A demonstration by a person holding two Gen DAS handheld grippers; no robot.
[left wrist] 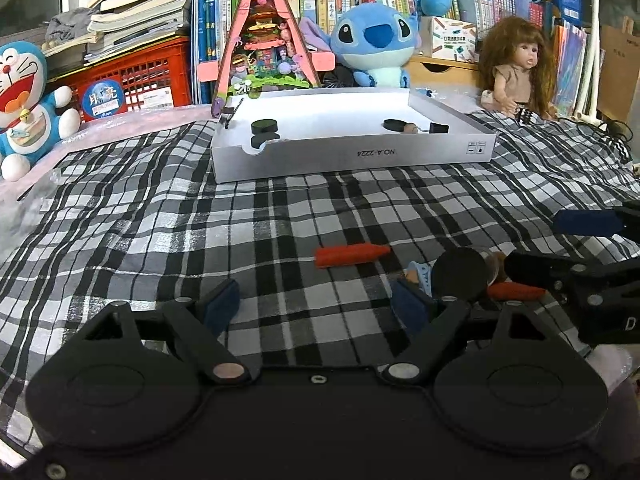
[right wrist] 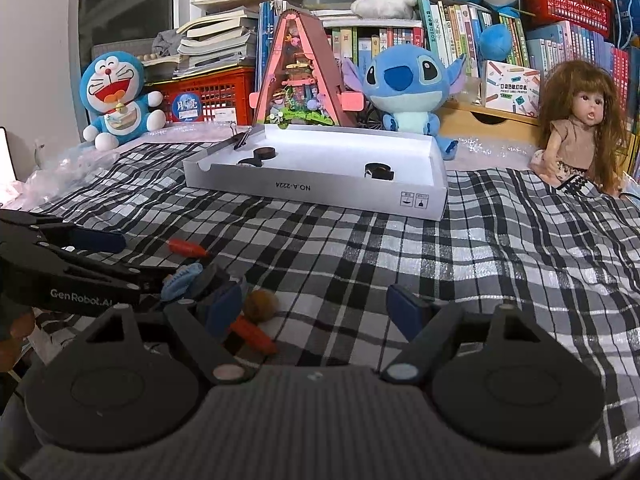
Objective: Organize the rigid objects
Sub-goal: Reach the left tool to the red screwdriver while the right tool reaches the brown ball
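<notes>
A white box lid (left wrist: 348,158) (right wrist: 320,190) lies on the checked cloth and holds black discs (left wrist: 265,125) and a binder clip (right wrist: 240,140). In front of me lie an orange crayon-like piece (left wrist: 351,255) (right wrist: 186,246), a second orange piece (left wrist: 516,291) (right wrist: 254,334), a black disc (left wrist: 460,274), a blue hair clip (left wrist: 420,272) (right wrist: 182,280) and a brown nut (right wrist: 261,305). My left gripper (left wrist: 316,306) is open and empty, low over the cloth. My right gripper (right wrist: 316,306) is open and empty; its left finger (right wrist: 224,308) stands beside the nut.
Plush toys (left wrist: 24,96) (left wrist: 376,44), a doll (left wrist: 516,68), a pink triangular model (left wrist: 264,36), a red crate (left wrist: 132,76) and book shelves stand behind the lid. Plastic wrap (right wrist: 60,168) lies at the cloth's left edge.
</notes>
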